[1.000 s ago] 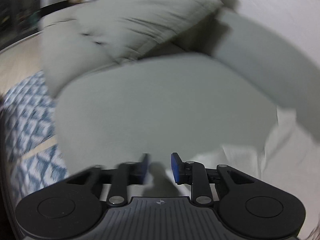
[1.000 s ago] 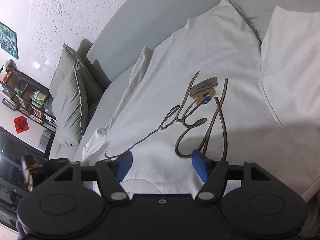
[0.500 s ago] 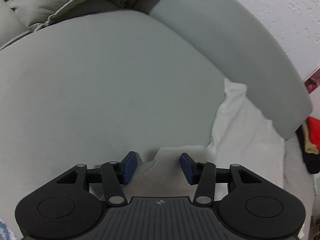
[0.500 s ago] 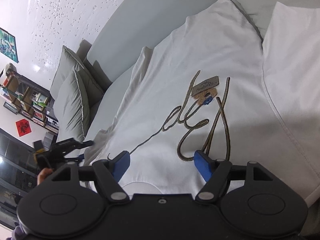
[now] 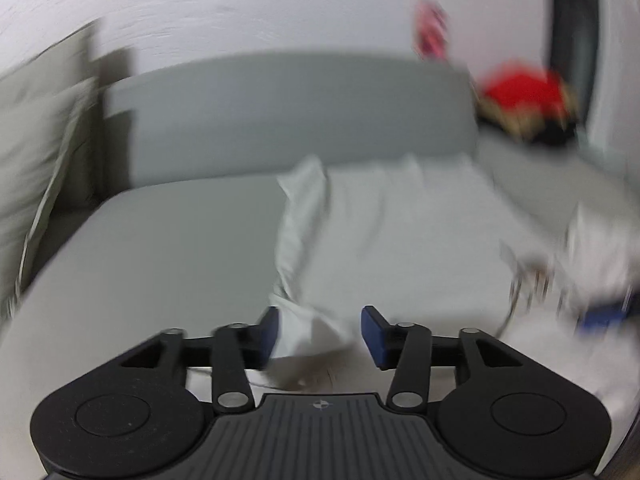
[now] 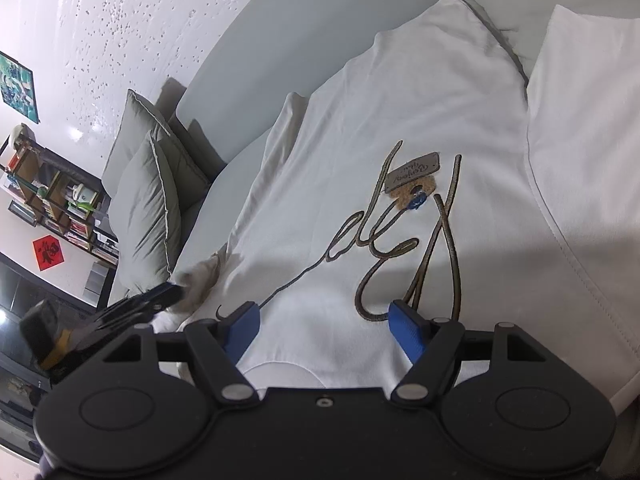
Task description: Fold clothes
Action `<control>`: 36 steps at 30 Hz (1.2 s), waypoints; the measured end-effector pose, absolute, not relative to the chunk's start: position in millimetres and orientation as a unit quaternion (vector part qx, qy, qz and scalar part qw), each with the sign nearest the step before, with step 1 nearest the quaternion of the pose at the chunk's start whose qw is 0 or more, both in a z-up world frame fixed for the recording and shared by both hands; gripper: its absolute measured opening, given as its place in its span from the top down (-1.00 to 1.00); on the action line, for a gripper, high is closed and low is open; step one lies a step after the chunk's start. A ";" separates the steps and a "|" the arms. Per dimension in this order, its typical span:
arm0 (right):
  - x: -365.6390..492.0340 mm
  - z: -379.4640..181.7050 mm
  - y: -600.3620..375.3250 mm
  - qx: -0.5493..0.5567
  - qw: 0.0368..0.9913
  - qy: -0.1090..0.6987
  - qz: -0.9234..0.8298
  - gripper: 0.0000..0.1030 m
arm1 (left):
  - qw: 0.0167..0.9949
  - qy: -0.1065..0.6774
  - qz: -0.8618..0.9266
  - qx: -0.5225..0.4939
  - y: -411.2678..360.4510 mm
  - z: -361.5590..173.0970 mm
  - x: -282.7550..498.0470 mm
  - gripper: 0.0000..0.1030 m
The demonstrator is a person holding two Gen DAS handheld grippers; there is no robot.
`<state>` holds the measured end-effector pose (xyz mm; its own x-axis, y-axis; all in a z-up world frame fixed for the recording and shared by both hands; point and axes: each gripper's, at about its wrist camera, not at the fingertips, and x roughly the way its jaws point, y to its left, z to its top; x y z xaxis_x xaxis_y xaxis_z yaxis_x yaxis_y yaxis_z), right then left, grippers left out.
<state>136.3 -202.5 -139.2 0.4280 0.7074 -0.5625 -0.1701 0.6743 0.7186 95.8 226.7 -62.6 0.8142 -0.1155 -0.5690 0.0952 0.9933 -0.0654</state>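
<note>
A: Grey sofa (image 6: 224, 184) is carrying the white T-shirt (image 6: 400, 120), spread flat.

B: Soft, light, limp. Both grippers, left gripper (image 5: 320, 330) and right gripper (image 6: 324, 322), are standing released; sleeve and hem edges are offering the likeliest holds.

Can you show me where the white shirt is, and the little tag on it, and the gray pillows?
shirt (image 6: 400, 120): right wrist view, on its plain white cloth above the writing.
tag (image 6: 412, 171): right wrist view, middle of the brown label.
pillows (image 6: 146, 208): right wrist view, face of the front pillow.
</note>
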 end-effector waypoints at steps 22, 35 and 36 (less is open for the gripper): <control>136.8 -139.4 -201.7 0.295 0.791 0.458 0.280 -0.39 | 0.903 0.364 0.015 0.227 167.7 -114.6 132.2 0.89; 138.2 -139.6 -199.7 0.297 0.789 0.458 0.281 -0.52 | 0.872 0.397 0.285 0.008 306.8 -105.8 158.6 0.44; 138.2 -139.5 -199.4 0.297 0.790 0.458 0.281 -0.52 | 0.877 0.389 0.282 -0.019 312.4 -99.7 150.2 0.19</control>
